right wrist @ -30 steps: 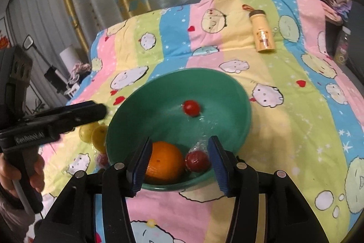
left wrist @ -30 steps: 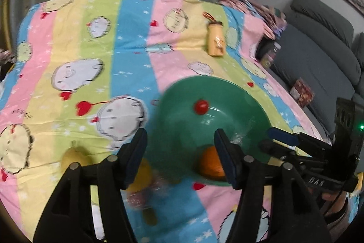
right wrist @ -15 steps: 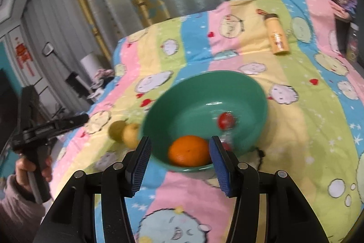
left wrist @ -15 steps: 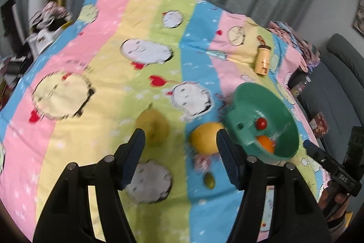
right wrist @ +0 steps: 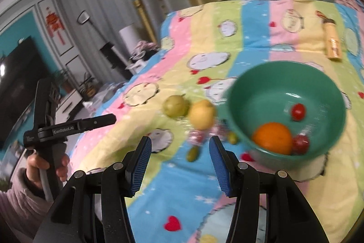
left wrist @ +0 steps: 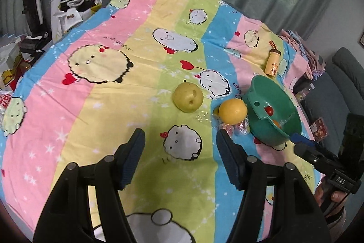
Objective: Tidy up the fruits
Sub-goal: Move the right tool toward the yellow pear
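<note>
Both the left gripper [left wrist: 179, 152] and right gripper [right wrist: 178, 157] hang wide apart holding nothing, bare bedsheet [left wrist: 109, 111] between the left's fingers, pear [left wrist: 188, 97] and lemon [left wrist: 233, 111] ahead, green bowl [left wrist: 264, 88] ahead-right, orange [right wrist: 272, 138] inside.

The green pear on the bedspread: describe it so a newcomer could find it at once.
Start at the green bowl on the striped cartoon bedspread. Two round fruits lie on the cloth beside it; the green pear is the one farther from the bowl. It is duller and greener than the yellow fruit, with a stub stem.
</note>
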`<action>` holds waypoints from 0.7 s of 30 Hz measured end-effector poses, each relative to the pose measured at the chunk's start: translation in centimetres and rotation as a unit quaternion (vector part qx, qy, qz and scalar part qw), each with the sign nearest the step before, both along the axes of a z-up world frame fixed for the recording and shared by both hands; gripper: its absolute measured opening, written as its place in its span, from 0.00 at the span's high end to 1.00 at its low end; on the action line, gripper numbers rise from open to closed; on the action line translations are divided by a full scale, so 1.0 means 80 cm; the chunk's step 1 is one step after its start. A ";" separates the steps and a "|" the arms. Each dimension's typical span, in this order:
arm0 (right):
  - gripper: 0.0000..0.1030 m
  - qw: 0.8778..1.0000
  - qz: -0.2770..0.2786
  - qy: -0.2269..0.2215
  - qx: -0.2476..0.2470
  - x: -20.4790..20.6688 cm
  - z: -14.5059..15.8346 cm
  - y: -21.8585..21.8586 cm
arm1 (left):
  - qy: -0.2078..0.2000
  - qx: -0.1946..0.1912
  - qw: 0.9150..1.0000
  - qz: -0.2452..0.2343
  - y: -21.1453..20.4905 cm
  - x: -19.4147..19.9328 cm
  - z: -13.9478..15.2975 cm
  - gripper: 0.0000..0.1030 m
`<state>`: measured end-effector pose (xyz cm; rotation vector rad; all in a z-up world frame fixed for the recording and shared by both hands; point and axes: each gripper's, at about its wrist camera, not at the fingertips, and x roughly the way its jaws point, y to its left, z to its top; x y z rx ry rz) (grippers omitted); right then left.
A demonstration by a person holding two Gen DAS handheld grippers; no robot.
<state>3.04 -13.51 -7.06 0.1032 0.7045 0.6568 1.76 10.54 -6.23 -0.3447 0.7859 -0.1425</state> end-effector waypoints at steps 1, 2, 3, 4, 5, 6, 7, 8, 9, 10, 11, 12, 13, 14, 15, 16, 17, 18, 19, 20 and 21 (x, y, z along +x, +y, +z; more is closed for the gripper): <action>0.48 1.000 0.008 -0.001 -0.001 0.000 0.001 0.010 | -0.002 0.000 1.000 0.000 0.002 -0.002 0.002 0.37; 0.48 1.000 0.014 -0.002 -0.001 0.000 0.003 0.017 | -0.007 0.001 1.000 0.001 0.004 -0.008 0.006 0.37; 0.48 1.000 0.019 -0.003 -0.002 0.002 0.004 0.025 | -0.011 0.004 1.000 0.003 0.007 -0.014 0.010 0.37; 0.48 1.000 0.025 -0.003 -0.002 0.005 0.006 0.035 | -0.014 0.006 1.000 0.004 0.009 -0.017 0.013 0.37; 0.48 1.000 0.030 -0.003 -0.001 0.007 0.008 0.042 | -0.019 0.006 1.000 0.006 0.012 -0.022 0.017 0.37; 0.48 0.999 0.036 -0.002 -0.002 0.010 0.009 0.051 | -0.022 0.006 1.000 0.012 0.016 -0.025 0.020 0.37; 0.48 0.999 0.039 -0.001 -0.004 0.012 0.011 0.059 | -0.023 0.003 1.000 0.017 0.022 -0.028 0.023 0.37; 0.48 0.999 0.047 0.000 -0.006 0.016 0.012 0.068 | -0.024 0.002 0.999 0.021 0.028 -0.031 0.026 0.37; 0.48 0.999 0.052 0.000 -0.007 0.018 0.014 0.076 | -0.023 0.005 0.999 0.027 0.034 -0.034 0.029 0.37; 0.48 0.998 0.059 -0.001 -0.012 0.022 0.015 0.085 | -0.023 0.009 0.999 0.030 0.037 -0.036 0.031 0.37; 0.48 0.998 0.061 -0.002 -0.016 0.024 0.016 0.091 | -0.024 0.013 0.999 0.032 0.042 -0.040 0.032 0.37; 0.48 0.998 0.063 -0.003 -0.018 0.026 0.017 0.096 | -0.024 0.013 0.999 0.034 0.048 -0.042 0.033 0.37; 0.48 0.998 0.065 -0.001 -0.016 0.030 0.016 0.103 | -0.023 0.012 0.999 0.036 0.052 -0.042 0.033 0.36; 0.48 0.998 0.067 0.002 -0.014 0.032 0.015 0.107 | -0.021 0.011 0.999 0.036 0.055 -0.041 0.032 0.36; 0.48 0.998 0.068 0.005 -0.015 0.035 0.014 0.113 | -0.018 0.011 0.999 0.036 0.058 -0.039 0.030 0.36; 0.48 0.997 0.069 0.005 -0.019 0.037 0.012 0.119 | -0.017 0.012 0.999 0.034 0.060 -0.037 0.028 0.36; 0.48 0.997 0.068 0.005 -0.024 0.040 0.011 0.124 | -0.016 0.012 0.999 0.033 0.061 -0.035 0.026 0.35; 0.48 0.997 0.067 0.006 -0.031 0.044 0.009 0.130 | -0.014 0.010 0.999 0.032 0.062 -0.030 0.023 0.35; 0.48 0.997 0.067 0.008 -0.034 0.047 0.007 0.134 | -0.014 0.007 0.999 0.029 0.062 -0.028 0.022 0.35; 0.48 0.997 0.067 0.011 -0.038 0.050 0.005 0.139 | -0.013 0.001 1.000 0.025 0.062 -0.021 0.020 0.35; 0.48 0.997 0.066 0.013 -0.042 0.054 0.003 0.143 | -0.012 -0.002 1.000 0.021 0.061 -0.014 0.018 0.35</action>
